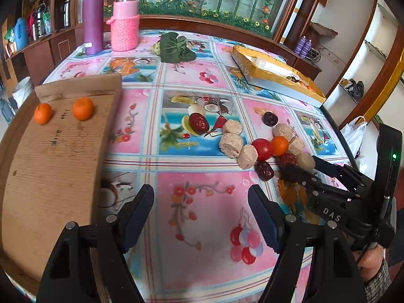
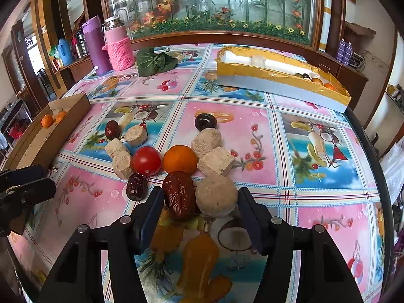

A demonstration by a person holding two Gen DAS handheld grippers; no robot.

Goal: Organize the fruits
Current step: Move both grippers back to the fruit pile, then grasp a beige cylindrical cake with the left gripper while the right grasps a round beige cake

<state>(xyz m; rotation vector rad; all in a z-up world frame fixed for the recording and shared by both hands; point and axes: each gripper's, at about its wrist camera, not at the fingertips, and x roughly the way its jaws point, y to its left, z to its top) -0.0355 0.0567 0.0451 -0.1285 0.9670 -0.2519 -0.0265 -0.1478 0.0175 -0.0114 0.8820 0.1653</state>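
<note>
My right gripper [image 2: 199,194] is low over the flowered tablecloth, open, its fingers straddling a wrinkled red date [image 2: 179,195] and a round pale cake [image 2: 216,195] side by side. The pads stand close to both, and I see no squeeze. Just beyond lie a tomato [image 2: 146,161], a small orange [image 2: 179,159], a smaller date [image 2: 136,186] and a dark plum [image 2: 205,121]. My left gripper [image 1: 200,192] hangs open over bare cloth with nothing between its fingers. To its left, a cardboard tray [image 1: 50,164] holds two oranges [image 1: 83,108].
Several more pale cakes [image 2: 136,135] and another date [image 2: 111,129] lie scattered mid-table. A yellow-lined box [image 2: 277,88] with some fruit stands at the back right. Purple [image 2: 94,45] and pink [image 2: 118,48] flasks and a green leafy bundle [image 2: 154,61] stand along the back edge.
</note>
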